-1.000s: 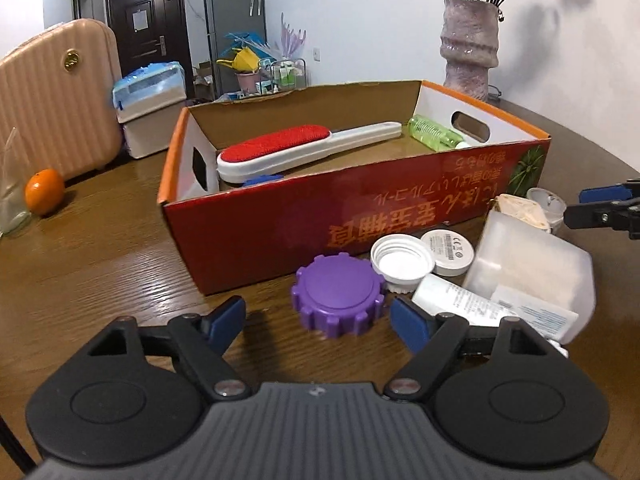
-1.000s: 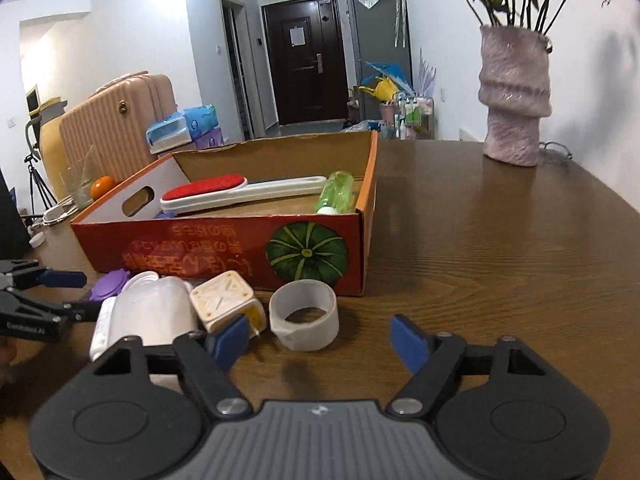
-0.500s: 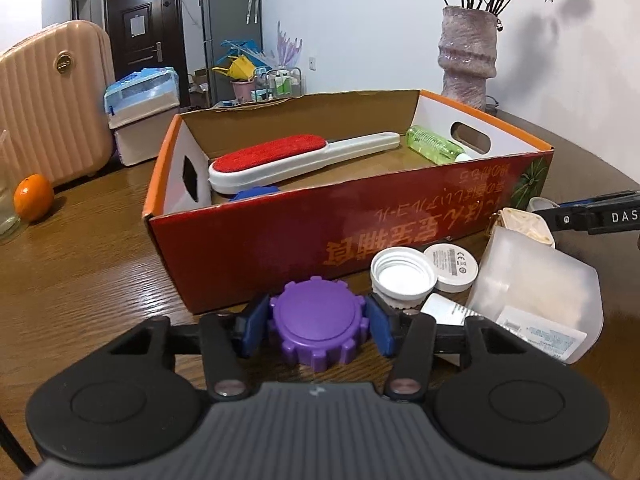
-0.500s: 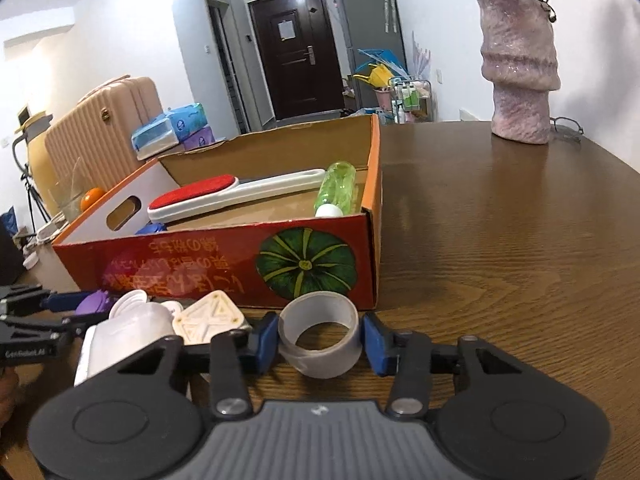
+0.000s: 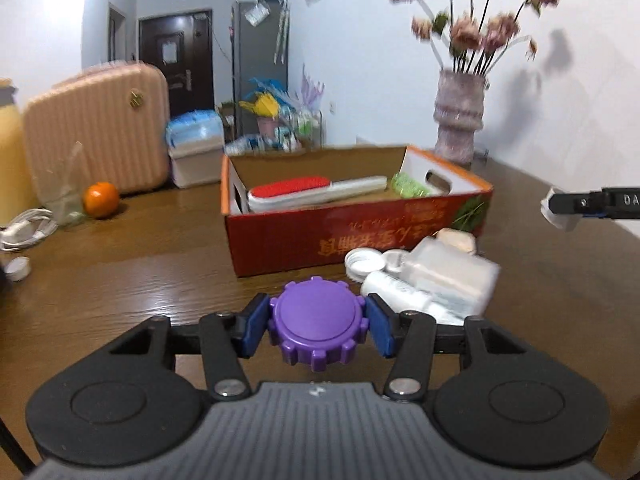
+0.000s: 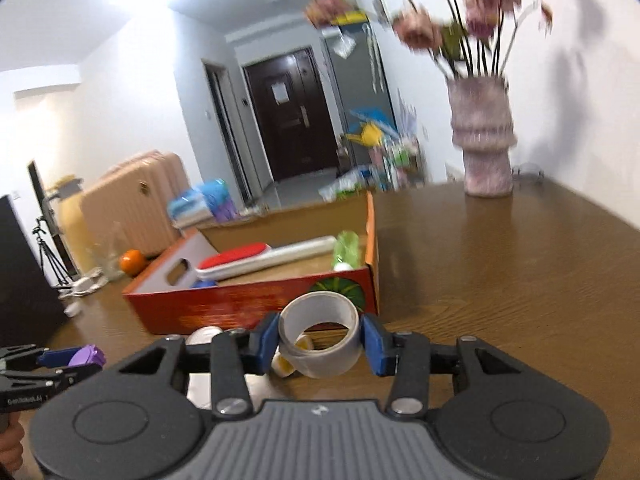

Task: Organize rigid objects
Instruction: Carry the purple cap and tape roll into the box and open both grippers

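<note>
Here, closest to me, my left tool (image 5: 317, 322) has its blue pads pressed on both sides of the purple toothed cap (image 5: 317, 322), which I hold clear above the worktop (image 5: 120, 280). My right tool (image 6: 319, 340) is likewise clamped on the grey roll of tape (image 6: 319, 340), lifted off the wood, the roll's open centre facing up toward the camera. Just past the cap, a cluster lies on the worktop against the front wall of the box: a white screw lid (image 5: 363, 261), a white tube (image 5: 396, 290) lying on its side, a frosted plastic container (image 5: 448, 270) and a cream cube-shaped piece (image 5: 456, 238) behind it. The red and orange cardboard box (image 5: 320, 236) stands open beyond them, holding a white lint brush with a red pad (image 5: 316, 192) laid lengthwise and a green bottle (image 5: 406, 186) at its right end. Farther left on the worktop sit an orange (image 5: 101, 199), a coiled white cable (image 5: 26, 226) and a small white cap (image 5: 18, 268). At the far right corner stands a pink ridged vase of flowers (image 5: 459, 118), and off the worktop to the left a peach suitcase (image 5: 96, 128).
</note>
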The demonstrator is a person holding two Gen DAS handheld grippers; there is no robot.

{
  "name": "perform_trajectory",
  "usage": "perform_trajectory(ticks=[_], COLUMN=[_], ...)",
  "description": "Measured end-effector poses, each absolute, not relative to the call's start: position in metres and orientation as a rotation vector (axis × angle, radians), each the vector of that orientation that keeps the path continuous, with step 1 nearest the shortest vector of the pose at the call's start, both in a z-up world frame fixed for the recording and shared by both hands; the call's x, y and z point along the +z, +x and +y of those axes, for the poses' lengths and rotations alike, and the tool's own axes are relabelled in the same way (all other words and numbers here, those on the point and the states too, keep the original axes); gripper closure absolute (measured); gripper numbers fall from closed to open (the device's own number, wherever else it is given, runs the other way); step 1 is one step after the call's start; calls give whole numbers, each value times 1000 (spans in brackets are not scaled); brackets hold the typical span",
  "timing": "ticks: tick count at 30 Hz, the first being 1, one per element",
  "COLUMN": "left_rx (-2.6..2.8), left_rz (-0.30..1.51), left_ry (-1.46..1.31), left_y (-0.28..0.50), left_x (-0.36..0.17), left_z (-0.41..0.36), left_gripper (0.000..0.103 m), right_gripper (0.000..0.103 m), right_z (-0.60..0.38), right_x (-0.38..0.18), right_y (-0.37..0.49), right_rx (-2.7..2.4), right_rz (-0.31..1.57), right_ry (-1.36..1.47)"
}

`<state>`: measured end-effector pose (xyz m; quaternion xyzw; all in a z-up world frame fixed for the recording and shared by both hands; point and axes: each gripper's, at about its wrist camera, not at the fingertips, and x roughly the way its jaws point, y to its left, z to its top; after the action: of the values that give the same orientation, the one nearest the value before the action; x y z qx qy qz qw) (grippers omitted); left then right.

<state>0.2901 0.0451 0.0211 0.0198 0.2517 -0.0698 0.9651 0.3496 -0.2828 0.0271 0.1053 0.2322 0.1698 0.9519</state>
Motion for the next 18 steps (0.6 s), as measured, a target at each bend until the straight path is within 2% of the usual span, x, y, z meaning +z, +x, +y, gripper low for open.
perform_trajectory(ticks=[8, 18], left_rx=[-129, -162], left_rz=[343, 290], left_ry=[-8, -64], left_y=[197, 117], left_x=[68, 75], left_z=[35, 23], left_gripper=[50, 50], right_gripper=[60, 60], right_z=[-277, -252], right_x=[65, 67], right_y=[243, 146], right_rx=[374, 429], right_rz=[343, 287], right_ry=[198, 154])
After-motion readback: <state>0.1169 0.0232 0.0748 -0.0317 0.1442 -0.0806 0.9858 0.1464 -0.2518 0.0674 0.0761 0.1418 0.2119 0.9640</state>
